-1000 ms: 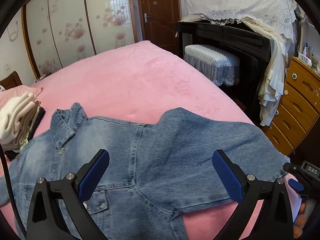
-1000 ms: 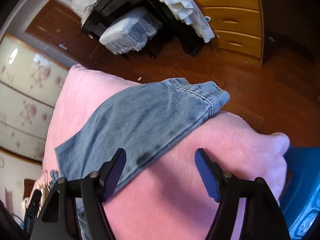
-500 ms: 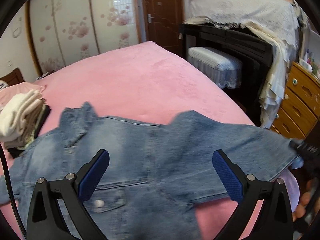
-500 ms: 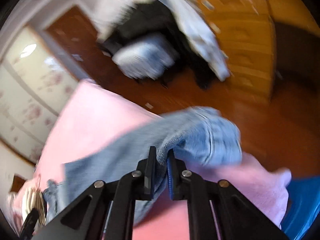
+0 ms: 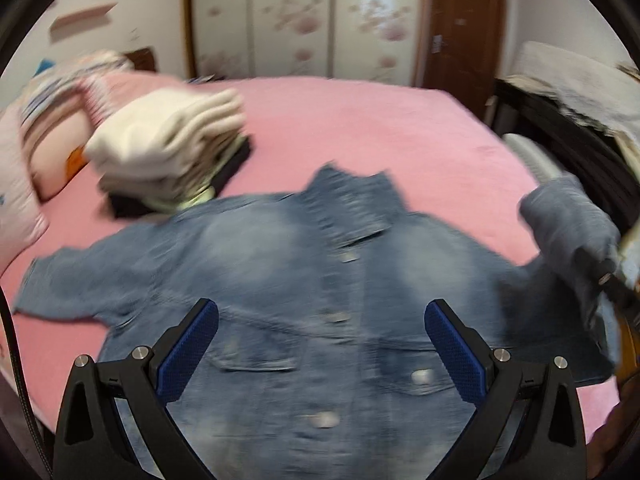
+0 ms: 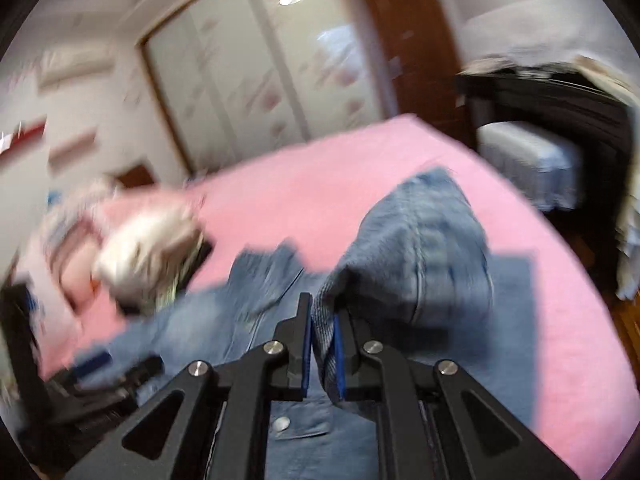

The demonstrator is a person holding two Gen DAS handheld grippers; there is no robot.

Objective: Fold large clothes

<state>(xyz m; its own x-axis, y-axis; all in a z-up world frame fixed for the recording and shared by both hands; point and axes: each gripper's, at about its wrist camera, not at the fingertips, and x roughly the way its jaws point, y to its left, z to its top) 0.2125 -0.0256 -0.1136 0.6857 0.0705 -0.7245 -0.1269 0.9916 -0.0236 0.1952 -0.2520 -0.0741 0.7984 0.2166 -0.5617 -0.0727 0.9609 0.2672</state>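
A blue denim jacket (image 5: pixel 304 280) lies front up on the pink bed (image 5: pixel 360 120), collar toward the far side. My left gripper (image 5: pixel 320 344) is open and empty, hovering above the jacket's chest. My right gripper (image 6: pixel 322 344) is shut on the cuff of the jacket's right sleeve (image 6: pixel 420 248) and holds it lifted above the body of the jacket. In the left wrist view the right gripper (image 5: pixel 600 272) shows at the far right with the raised sleeve (image 5: pixel 564 220). Both views are blurred by motion.
A stack of folded cream clothes (image 5: pixel 172 156) sits on the bed left of the collar, with pillows (image 5: pixel 48 128) behind it. A dark piano (image 6: pixel 560 96) and covered stool (image 6: pixel 528 160) stand right of the bed. Wardrobe doors (image 5: pixel 288 20) are behind.
My right gripper closed on the sleeve cuff, lifted it and swung it in over the jacket. My left gripper turned left, still open, so the clothes stack came into view.
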